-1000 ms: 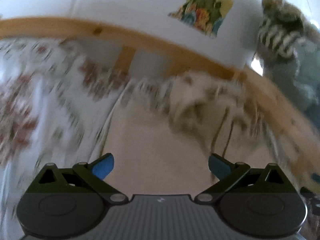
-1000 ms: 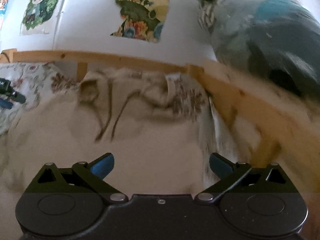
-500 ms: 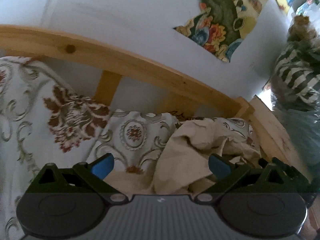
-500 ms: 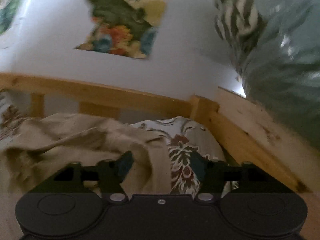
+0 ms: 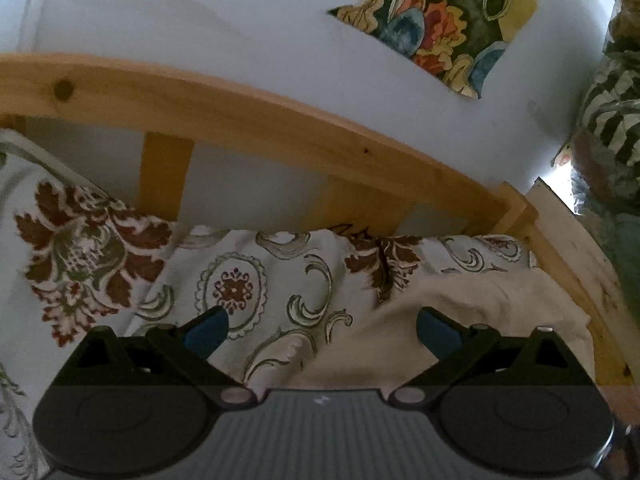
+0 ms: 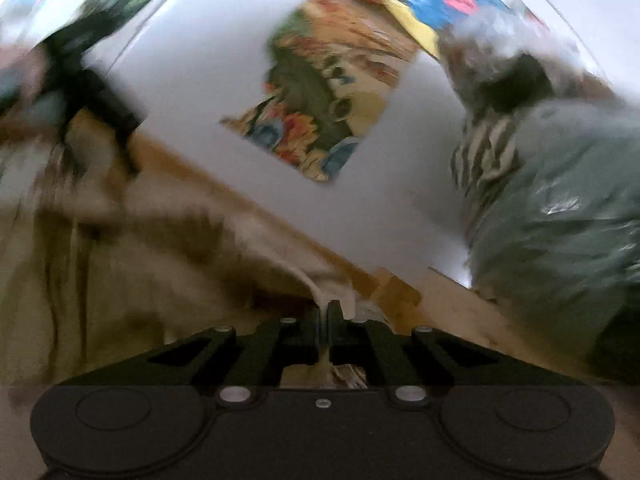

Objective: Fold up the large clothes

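The left hand-held gripper (image 5: 322, 326) hangs over the bed with its two blue-tipped fingers (image 5: 206, 330) spread wide and nothing between them. Under it lies the white bedsheet printed with red-brown leaves and grey scrolls (image 5: 256, 280), filling the middle and left of the left wrist view. The large beige cloth garment (image 5: 460, 300) sits at the lower right of that frame, spread flat on the sheet and reaching under the right-hand finger, though neither pad touches it. Behind the bedding runs the pale pine bed rail (image 5: 240, 116), curving from the left edge down to the right corner post, with the white wall (image 5: 200, 20) above it and a torn floral poster in orange, blue and green (image 5: 444, 28) at the upper right. In the right wrist view, which is smeared with motion, the right hand-held gripper (image 6: 324, 314) has its black fingers nearly together and closing, pinching a pale hem of the same beige garment (image 6: 120, 272) between them at lower centre. The cloth rises from that pinch and drapes across the left half of the frame. To the right bulges a grey-green plastic bag (image 6: 560, 220) with striped fabric (image 6: 488, 148) at its upper left side, and the same poster (image 6: 316, 112) hangs at upper centre.
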A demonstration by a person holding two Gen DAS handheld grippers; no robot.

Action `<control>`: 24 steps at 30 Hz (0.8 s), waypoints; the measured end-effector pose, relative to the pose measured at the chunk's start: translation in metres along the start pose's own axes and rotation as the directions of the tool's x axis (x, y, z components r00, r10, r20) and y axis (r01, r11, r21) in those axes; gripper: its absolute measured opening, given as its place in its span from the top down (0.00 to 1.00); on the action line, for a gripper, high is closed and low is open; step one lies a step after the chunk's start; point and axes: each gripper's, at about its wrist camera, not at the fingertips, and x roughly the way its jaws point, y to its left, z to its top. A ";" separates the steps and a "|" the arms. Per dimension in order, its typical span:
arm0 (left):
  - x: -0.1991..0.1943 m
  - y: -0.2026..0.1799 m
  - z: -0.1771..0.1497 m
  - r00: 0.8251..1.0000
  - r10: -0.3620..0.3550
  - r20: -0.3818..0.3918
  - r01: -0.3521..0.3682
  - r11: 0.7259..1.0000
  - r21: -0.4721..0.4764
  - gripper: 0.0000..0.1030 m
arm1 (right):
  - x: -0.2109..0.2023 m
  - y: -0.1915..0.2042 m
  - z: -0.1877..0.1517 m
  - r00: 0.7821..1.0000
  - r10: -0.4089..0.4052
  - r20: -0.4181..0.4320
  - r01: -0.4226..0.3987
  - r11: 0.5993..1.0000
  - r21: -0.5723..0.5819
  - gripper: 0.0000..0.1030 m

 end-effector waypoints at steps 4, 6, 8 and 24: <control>0.018 0.009 -0.010 0.998 -0.032 -0.053 0.029 0.997 -0.072 0.11 | -0.015 -0.022 -0.020 0.991 0.128 -0.050 -0.114 0.968 0.223 0.53; 0.026 0.009 -0.015 0.996 -0.042 -0.074 0.036 0.996 -0.077 0.21 | -0.016 -0.047 -0.021 0.991 0.135 -0.025 -0.113 0.906 0.409 0.41; 0.033 0.007 -0.019 0.995 -0.026 -0.097 0.018 0.996 -0.087 0.21 | -0.007 -0.068 -0.021 0.988 0.151 -0.025 -0.110 0.813 0.572 0.38; -0.043 -0.023 -0.066 0.981 -0.181 0.072 0.153 0.945 0.288 0.75 | 0.053 -0.072 -0.030 0.930 0.353 -0.097 -0.136 0.580 0.804 0.99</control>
